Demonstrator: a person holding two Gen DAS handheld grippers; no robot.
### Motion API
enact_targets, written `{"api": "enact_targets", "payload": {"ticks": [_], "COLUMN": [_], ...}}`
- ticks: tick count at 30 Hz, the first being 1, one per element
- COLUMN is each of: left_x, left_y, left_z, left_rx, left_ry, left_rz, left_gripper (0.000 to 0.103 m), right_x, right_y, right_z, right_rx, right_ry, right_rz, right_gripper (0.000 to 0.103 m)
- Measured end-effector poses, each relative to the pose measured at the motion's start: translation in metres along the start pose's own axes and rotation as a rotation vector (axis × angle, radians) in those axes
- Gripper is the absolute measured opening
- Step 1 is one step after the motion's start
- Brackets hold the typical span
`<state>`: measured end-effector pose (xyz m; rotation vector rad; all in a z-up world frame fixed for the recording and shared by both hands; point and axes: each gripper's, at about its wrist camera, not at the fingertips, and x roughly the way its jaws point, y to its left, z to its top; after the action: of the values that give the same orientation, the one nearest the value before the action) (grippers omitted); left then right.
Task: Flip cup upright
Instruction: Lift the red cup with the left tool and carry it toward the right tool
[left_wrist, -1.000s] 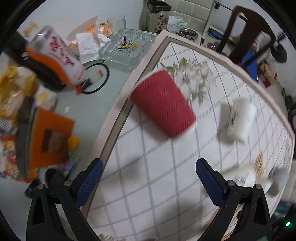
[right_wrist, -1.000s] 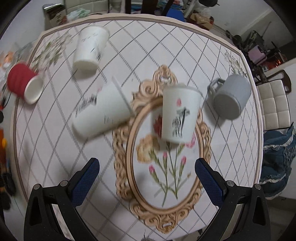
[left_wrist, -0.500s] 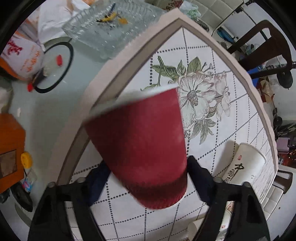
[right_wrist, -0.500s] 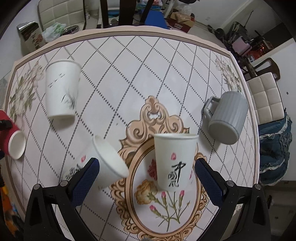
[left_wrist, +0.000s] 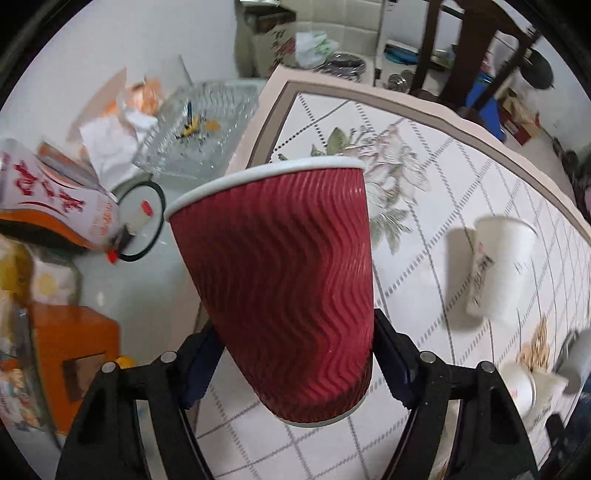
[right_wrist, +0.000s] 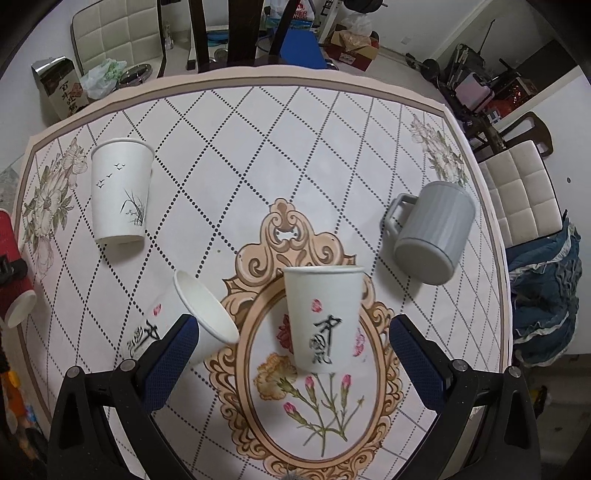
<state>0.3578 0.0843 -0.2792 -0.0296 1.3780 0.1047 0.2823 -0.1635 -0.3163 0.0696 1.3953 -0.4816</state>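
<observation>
Left tool (left_wrist: 295, 363) pinching the red cup (left_wrist: 284, 280) low on its body near the base, one blue pad each side. Cup held off the desk (left_wrist: 424, 229), white rim up and away from the tool, base toward the camera; long axis runs roughly along the fingers, tilted a bit left at the top. Looks nearly upright already, so the flip seems mostly done; what's left is probably lowering it base-first onto the cloth and letting go. Can't tell how far the base is above the surface.

Right tool (right_wrist: 295, 354) spread wide, gripping nothing, hovering over the middle of the desk. Between its fingers in that view: a white cup with black characters (right_wrist: 325, 317), standing rim up. Just left of it another white cup (right_wrist: 188, 325) tipped on its side, mouth facing up-right. Farther back left a white cup with birds (right_wrist: 120, 192); right side a grey mug (right_wrist: 432, 236), seemingly mouth down. Red cup is at the far left edge in this view, so left hand owns it.

Off the cloth on the left: glass tray (left_wrist: 199, 133), orange box (left_wrist: 70, 354), clutter.
</observation>
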Motion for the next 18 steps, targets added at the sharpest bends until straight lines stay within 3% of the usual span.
{"api": "enact_targets", "payload": {"ticks": [8, 18], "left_x": [-0.056, -0.089], "left_y": [-0.024, -0.094], "left_z": [-0.066, -0.168], "left_rx": [0.105, 0.252], "left_ry": [-0.075, -0.06], "left_rz": [0.041, 0.057], "left_gripper": [0.074, 0.074], "right_x": [-0.026, -0.018], "right_y": [-0.033, -0.093], "right_z": [-0.032, -0.086], "right_rx": [-0.004, 0.002], "right_ry": [-0.037, -0.03], "right_rz": [0.037, 0.073], "right_gripper": [0.103, 0.103]}}
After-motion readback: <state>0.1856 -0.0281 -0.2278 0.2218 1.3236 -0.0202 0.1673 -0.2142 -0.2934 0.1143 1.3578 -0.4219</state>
